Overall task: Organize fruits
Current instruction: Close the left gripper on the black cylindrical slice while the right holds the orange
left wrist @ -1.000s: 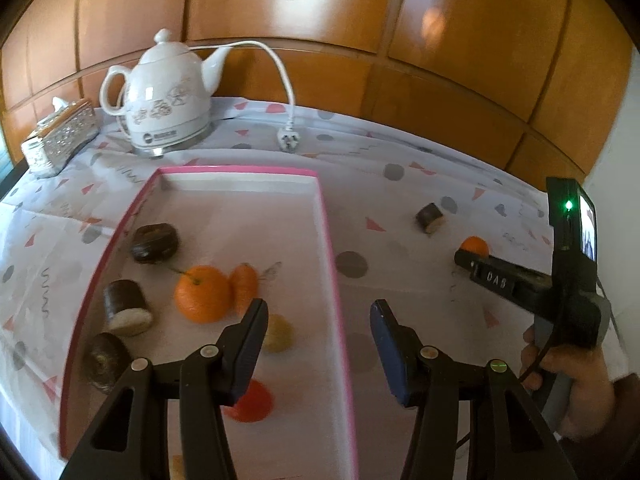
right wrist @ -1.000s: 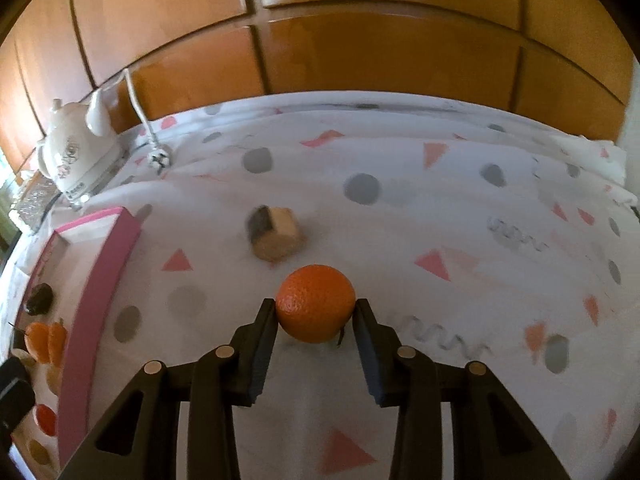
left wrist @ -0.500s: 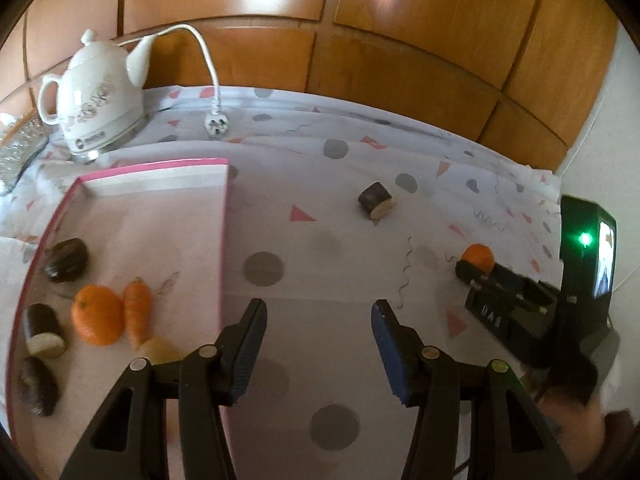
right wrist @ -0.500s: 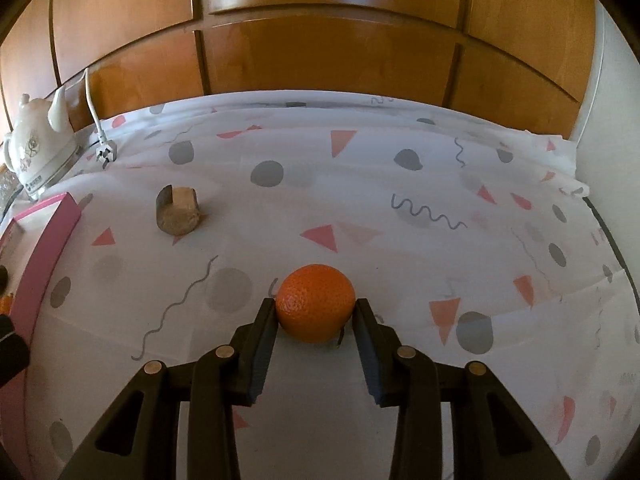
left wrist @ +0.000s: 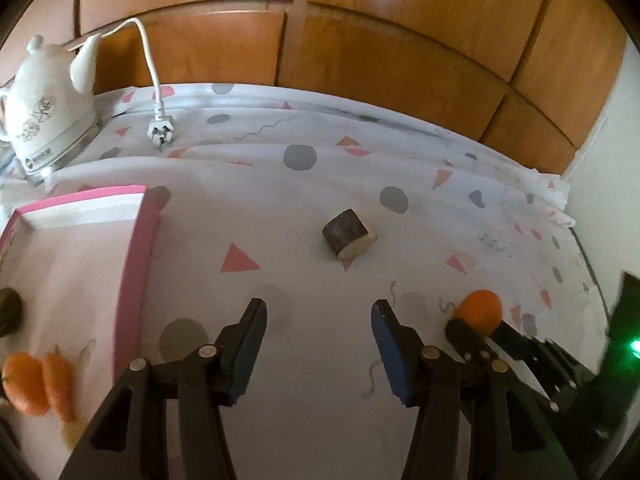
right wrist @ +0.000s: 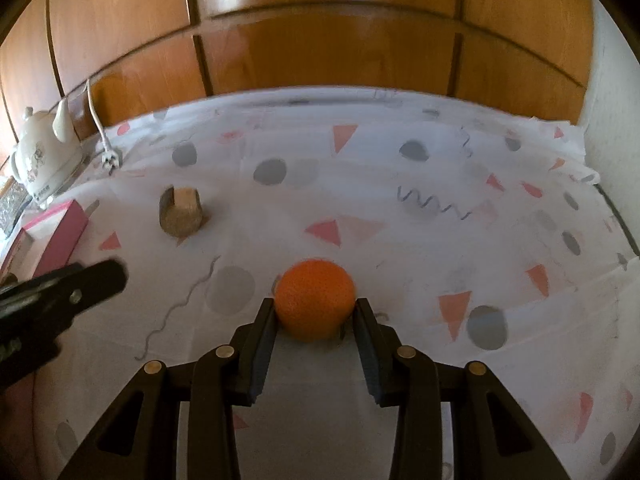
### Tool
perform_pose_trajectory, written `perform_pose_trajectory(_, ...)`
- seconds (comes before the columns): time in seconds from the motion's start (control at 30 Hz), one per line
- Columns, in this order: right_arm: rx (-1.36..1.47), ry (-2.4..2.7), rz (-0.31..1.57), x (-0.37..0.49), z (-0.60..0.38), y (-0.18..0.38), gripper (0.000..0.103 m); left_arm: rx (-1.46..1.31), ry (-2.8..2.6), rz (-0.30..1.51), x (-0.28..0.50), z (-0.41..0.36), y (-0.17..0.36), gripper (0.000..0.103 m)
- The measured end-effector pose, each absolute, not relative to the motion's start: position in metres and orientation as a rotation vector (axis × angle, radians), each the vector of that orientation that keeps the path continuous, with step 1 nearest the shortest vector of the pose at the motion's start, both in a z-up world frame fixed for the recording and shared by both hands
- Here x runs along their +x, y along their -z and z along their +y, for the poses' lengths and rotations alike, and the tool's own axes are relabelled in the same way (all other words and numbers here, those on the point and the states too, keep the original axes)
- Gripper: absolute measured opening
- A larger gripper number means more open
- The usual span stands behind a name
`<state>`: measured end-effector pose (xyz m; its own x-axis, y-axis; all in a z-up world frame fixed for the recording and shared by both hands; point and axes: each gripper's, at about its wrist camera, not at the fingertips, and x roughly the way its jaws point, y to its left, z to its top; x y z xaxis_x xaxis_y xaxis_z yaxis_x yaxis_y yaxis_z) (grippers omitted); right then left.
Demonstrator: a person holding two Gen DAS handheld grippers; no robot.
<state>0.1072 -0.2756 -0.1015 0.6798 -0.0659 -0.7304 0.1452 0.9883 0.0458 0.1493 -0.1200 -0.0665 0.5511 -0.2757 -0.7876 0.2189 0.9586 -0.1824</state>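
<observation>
The right gripper (right wrist: 315,320) clamps the orange (right wrist: 315,300) above the tablecloth (right wrist: 400,208). The left gripper (left wrist: 319,320) hangs open and empty, nearer the brown cut fruit piece (left wrist: 349,239), which lies straight ahead, cut face right. The pink tray (left wrist: 136,256) sits leftward. The kettle (left wrist: 44,108) label is unreadable.

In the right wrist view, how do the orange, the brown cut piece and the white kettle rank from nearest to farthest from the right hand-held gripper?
1. Orange: between the fingers of the right hand-held gripper.
2. Brown cut piece: on the cloth, ahead to the left.
3. White kettle: far left, by the wooden wall.
</observation>
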Motion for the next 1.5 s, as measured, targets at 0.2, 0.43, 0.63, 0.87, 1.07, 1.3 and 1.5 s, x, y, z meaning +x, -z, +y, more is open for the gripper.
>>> perform_pose_trajectory(0.2,0.125,0.110,0.805,0.105,-0.279,0.101,0.038,-0.028,0.310,0.927,0.165,-0.136,0.069,0.055)
perform_pose_trajectory(0.43,0.139,0.102,0.801,0.105,-0.281,0.102,0.038,0.025,0.316,0.903,0.189,-0.150,0.074,0.055)
perform_pose_trajectory(0.63,0.144,0.100,0.800,0.105,-0.282,0.103,0.039,0.054,0.346,0.912,0.203,-0.159,0.083,0.041)
perform_pose_trajectory(0.87,0.145,0.099,0.799,0.105,-0.283,0.102,0.039,0.046,0.341,0.896,0.192,-0.153,0.078,0.039)
perform_pose_trajectory(1.07,0.144,0.098,0.802,0.105,-0.283,0.102,0.039,-0.006,0.250,0.927,0.156,-0.129,0.075,0.039)
perform_pose_trajectory(1.3,0.130,0.103,0.804,0.106,-0.281,0.102,0.039,-0.033,0.212,0.902,0.129,-0.110,0.079,0.040)
perform_pose_trajectory(1.5,0.114,0.108,0.805,0.108,-0.280,0.103,0.039,0.009,0.216,0.894,0.130,-0.115,0.083,0.039)
